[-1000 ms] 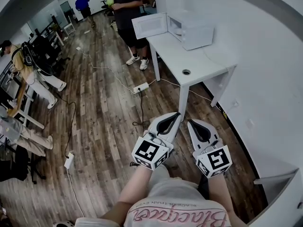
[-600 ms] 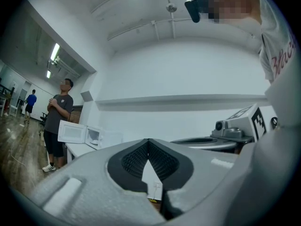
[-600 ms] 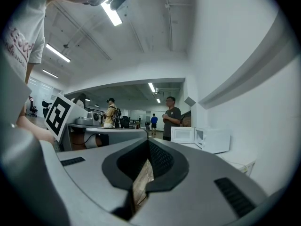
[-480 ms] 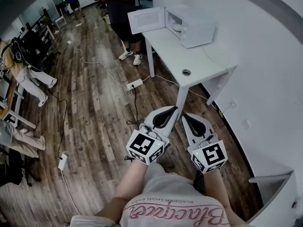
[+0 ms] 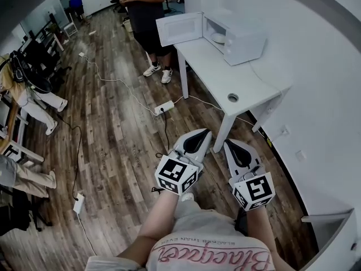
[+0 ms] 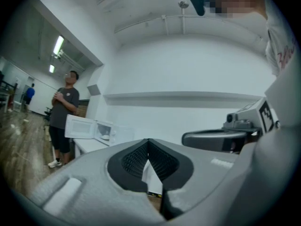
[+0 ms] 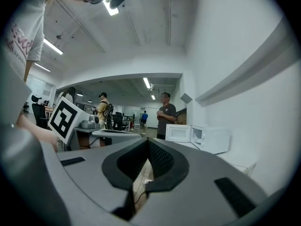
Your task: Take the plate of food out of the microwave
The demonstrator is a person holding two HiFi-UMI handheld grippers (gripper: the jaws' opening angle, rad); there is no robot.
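Note:
The white microwave (image 5: 240, 38) stands at the far end of a white table (image 5: 214, 66), its door (image 5: 179, 28) swung open to the left. A pale plate (image 5: 219, 38) shows inside the cavity. Both grippers hang in front of my body, well short of the table. My left gripper (image 5: 207, 132) is shut with nothing in it, and my right gripper (image 5: 227, 145) beside it is shut and empty too. In the left gripper view the microwave (image 6: 106, 132) is small and far off beyond the gripper (image 6: 148, 141). The right gripper view shows the microwave (image 7: 211, 138) past the gripper (image 7: 148, 140).
A person in a dark shirt (image 5: 144, 7) stands by the table's far left corner, near the open door. A power strip (image 5: 165, 106) and cables lie on the wooden floor left of the table. The white wall (image 5: 316, 66) runs along the right. Other people and desks are at far left.
The table and microwave have drawn slightly nearer and shifted right in the head view. Both grippers stay shut and side by side in front of me.

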